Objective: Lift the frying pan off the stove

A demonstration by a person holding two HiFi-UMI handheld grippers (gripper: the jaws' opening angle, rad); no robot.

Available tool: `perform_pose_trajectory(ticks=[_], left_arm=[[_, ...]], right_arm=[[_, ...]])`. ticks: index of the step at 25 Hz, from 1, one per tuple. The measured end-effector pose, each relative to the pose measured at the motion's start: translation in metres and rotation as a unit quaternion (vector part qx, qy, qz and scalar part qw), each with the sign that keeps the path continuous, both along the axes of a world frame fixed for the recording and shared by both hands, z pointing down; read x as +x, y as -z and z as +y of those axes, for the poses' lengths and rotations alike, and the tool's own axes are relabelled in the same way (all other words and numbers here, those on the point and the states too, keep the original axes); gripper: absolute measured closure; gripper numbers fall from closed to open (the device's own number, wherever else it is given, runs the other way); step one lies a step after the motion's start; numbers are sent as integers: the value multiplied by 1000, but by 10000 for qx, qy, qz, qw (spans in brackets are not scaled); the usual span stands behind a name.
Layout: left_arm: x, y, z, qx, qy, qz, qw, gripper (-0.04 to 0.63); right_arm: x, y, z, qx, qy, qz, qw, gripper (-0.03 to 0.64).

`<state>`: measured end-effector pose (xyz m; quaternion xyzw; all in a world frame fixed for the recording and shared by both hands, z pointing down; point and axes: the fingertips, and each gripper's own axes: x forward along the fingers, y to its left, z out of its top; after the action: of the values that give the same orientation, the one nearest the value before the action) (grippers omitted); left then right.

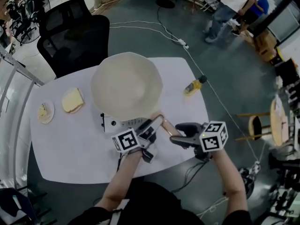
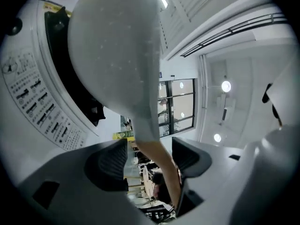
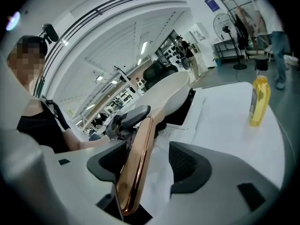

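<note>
Frying pan handle [image 3: 136, 163] is lying between the spread jaws of left gripper [image 2: 149, 156] and right gripper [image 3: 154, 159], neither clamping. Left plate [image 1: 49, 117] is holding food [image 1: 43, 111].

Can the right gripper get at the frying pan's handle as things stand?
Likely yes: the handle lies between the right gripper's open jaws, close to one pad and clear of the other, with nothing in the way. The left gripper straddles the same handle nearer the pan.
</note>
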<state>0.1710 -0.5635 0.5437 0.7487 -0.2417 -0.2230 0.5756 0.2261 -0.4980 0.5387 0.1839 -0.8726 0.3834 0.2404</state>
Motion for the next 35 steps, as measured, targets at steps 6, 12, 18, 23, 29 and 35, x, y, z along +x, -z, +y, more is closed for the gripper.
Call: perform_pose_trajectory(ticks=[6, 12, 18, 23, 29, 35], left_arm=[[5, 1, -18, -172, 213, 640, 9976, 355], [6, -5, -20, -353, 202, 624, 9972, 407], [4, -3, -21, -294, 100, 433, 9986, 408], [4, -5, -20, -150, -66, 117, 9998, 405], [-2, 1, -22, -90, -61, 72, 9999, 400], [-10, 22, -21, -42, 4, 395, 9992, 397]], right_arm=[[-15, -4, 7, -212, 453, -128, 9987, 442], [-12, -9, 8, -314, 365, -168, 9987, 454], [-13, -5, 7, -271, 259, -154, 9992, 454], [-15, -6, 10, -178, 230, -95, 9995, 456], [-21, 4, 7, -100, 125, -359, 9992, 454], [-29, 26, 3, 192, 97, -545, 9983, 454]])
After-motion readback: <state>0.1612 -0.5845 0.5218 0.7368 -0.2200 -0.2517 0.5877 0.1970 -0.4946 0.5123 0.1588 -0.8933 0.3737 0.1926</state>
